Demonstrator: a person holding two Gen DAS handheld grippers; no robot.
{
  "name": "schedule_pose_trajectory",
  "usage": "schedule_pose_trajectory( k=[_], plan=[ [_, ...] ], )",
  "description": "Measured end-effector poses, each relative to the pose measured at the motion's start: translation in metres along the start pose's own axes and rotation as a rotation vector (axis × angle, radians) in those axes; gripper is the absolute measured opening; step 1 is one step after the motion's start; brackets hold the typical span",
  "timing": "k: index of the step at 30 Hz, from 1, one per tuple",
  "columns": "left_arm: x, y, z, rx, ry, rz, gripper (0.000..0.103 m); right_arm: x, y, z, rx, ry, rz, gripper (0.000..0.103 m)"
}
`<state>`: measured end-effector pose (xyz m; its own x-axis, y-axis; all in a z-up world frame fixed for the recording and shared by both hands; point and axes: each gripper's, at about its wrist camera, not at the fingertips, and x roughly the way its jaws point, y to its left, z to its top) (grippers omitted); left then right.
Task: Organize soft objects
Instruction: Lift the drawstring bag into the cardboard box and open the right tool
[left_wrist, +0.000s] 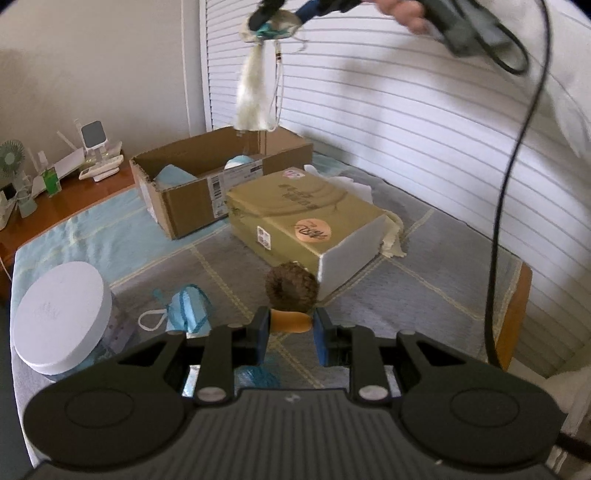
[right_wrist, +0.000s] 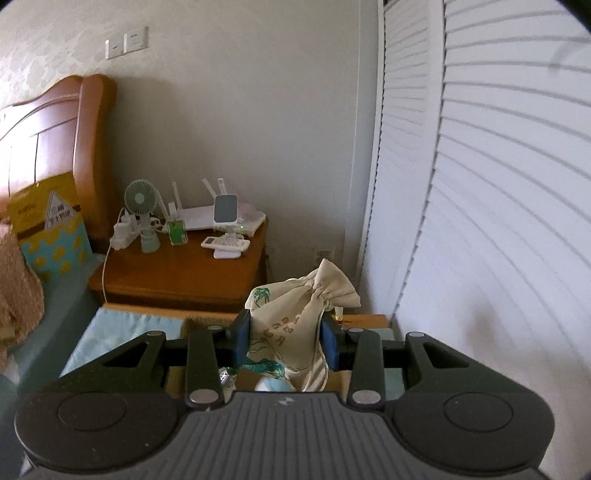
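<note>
Above open carton (left_wrist: 192, 192) | right fingers (right_wrist: 243, 332) grip pouch (right_wrist: 295, 325) | left fingers (left_wrist: 260, 325) pinch half-hidden brush (left_wrist: 291, 291)

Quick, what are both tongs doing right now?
Left tongs: shut on the orange handle of a brown fuzzy brush.
Right tongs: shut on a cream drawstring pouch.
</note>
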<state>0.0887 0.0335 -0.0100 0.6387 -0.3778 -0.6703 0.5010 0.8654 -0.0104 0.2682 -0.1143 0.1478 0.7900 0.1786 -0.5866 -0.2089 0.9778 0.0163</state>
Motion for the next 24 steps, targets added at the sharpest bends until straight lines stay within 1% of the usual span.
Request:
schedule_pose_trajectory(
  k=[2, 6, 9, 15, 18, 19, 20, 22, 24],
  plan=[
    [0.001, 0.003, -0.001, -0.010, 0.003, 0.005, 0.024, 0.014, 0.002, 0.006, 0.032, 0.017, 0.016, 0.043],
    [0.005, 0.012, -0.003, -0.034, 0.014, 0.012, 0.024, 0.049, 0.005, 0.008, 0.107, 0.065, 0.020, 0.043],
    [0.007, 0.017, -0.003, -0.041, 0.015, 0.013, 0.024, 0.078, 0.003, 0.000, 0.175, 0.115, 0.021, 0.043],
    [0.010, 0.024, 0.000, -0.048, 0.013, 0.010, 0.024, 0.128, -0.008, -0.020, 0.279, 0.210, -0.014, 0.044],
    [0.013, 0.026, 0.001, -0.049, 0.020, 0.015, 0.024, 0.142, -0.012, -0.026, 0.299, 0.247, -0.021, 0.051],
    [0.014, 0.027, 0.002, -0.048, 0.021, 0.016, 0.024, 0.144, -0.013, -0.028, 0.298, 0.252, -0.024, 0.058],
    [0.015, 0.028, 0.003, -0.048, 0.023, 0.018, 0.024, 0.144, -0.014, -0.029, 0.293, 0.255, -0.021, 0.062],
    [0.016, 0.029, 0.005, -0.045, 0.026, 0.023, 0.024, 0.140, -0.016, -0.030, 0.282, 0.244, -0.026, 0.076],
    [0.017, 0.028, 0.007, -0.041, 0.028, 0.028, 0.024, 0.132, -0.019, -0.031, 0.262, 0.232, -0.027, 0.080]
  ],
)
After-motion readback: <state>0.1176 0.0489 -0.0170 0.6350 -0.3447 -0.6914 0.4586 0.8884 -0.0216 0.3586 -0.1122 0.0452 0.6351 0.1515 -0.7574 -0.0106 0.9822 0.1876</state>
